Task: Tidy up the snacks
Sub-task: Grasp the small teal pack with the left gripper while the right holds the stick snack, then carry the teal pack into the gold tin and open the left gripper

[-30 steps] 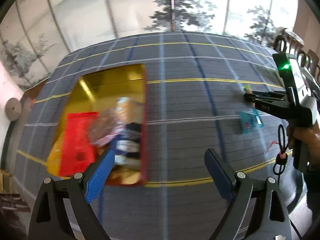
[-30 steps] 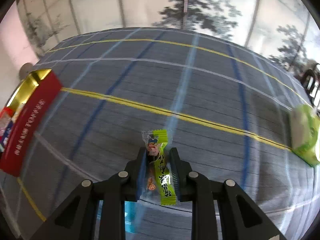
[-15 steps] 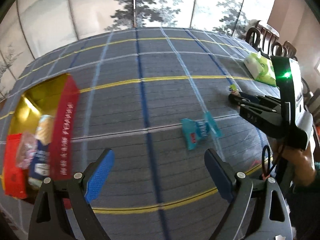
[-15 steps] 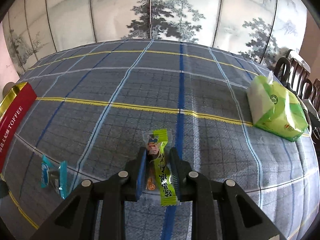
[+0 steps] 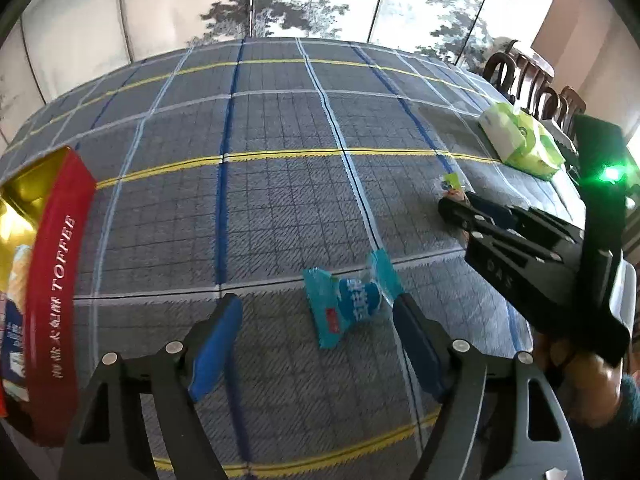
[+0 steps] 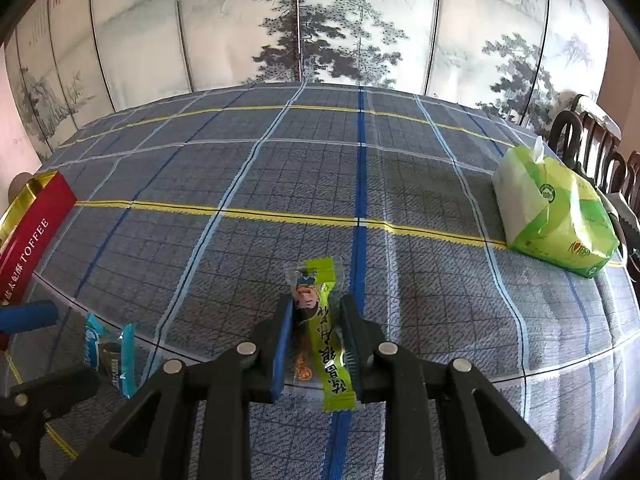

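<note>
Two wrist views over a counter [image 6: 400, 168] covered by a grey-blue plaid cloth crossed by yellow, blue and white lines.

Left gripper [image 5: 318, 338]: jaws spread wide and holding nothing. The blue-wrapped candy [image 5: 350, 300] lies flat on the cloth between the two blue-padded fingers [image 5: 212, 344], nearer the right finger and close to its tip; whether it touches that finger cannot be told. In the right wrist view the same candy [image 6: 110, 350] appears at the near left.

Right gripper [image 6: 316, 344]: jaws closed on the green-wrapped snack stick [image 6: 320, 336], which lies lengthwise along the fingers, its far end with a cartoon face projecting past the fingertips. In the left wrist view this gripper [image 5: 456, 204] enters from the right, held above the cloth, with only the tip of the green wrapper [image 5: 451, 182] visible.

Red toffee tin [image 5: 52, 304]: at the left edge of the counter, open, gold inside, with several wrapped snacks in it; its red side is lettered "TOFFEE". The right wrist view shows it [image 6: 28, 236] at the far left.

Green tissue pack [image 6: 556, 216]: at the right side of the counter, well apart from both candies. Dark wooden chairs [image 6: 592, 140] stand beyond it, and a painted folding screen [image 6: 320, 20] with pine trees closes the far side.
</note>
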Action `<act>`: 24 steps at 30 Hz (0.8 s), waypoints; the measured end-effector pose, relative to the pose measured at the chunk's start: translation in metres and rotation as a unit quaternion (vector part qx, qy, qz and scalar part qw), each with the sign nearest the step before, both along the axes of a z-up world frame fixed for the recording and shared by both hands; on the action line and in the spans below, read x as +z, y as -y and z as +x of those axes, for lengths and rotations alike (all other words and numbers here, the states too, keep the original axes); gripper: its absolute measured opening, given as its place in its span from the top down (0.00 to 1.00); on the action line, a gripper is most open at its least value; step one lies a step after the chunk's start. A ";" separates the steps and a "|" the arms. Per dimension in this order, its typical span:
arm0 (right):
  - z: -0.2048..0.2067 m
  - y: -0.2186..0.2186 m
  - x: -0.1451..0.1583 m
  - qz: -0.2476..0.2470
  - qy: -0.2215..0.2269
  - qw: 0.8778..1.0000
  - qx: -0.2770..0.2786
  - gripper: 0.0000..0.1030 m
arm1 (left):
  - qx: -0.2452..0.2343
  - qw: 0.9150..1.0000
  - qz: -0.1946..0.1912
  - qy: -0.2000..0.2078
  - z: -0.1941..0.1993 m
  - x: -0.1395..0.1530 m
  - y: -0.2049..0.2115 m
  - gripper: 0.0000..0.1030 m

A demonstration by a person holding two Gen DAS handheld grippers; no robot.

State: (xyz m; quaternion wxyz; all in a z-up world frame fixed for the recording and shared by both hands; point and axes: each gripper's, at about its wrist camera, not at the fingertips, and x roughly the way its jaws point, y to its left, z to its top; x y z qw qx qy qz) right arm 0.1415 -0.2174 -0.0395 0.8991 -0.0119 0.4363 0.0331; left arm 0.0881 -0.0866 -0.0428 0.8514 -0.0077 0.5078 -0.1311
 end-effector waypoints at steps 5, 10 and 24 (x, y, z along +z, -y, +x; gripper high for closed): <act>0.000 0.001 0.000 0.002 0.000 1.000 0.001 0.76 | -0.003 1.000 -0.010 -0.010 0.007 -0.005 0.004 0.32; 0.000 0.001 0.000 0.002 0.000 1.000 0.001 0.76 | -0.007 1.000 -0.016 -0.018 0.009 -0.010 0.005 0.54; 0.000 0.002 0.000 0.003 0.000 1.000 0.001 0.76 | -0.021 0.999 -0.036 -0.019 0.002 -0.006 -0.002 0.76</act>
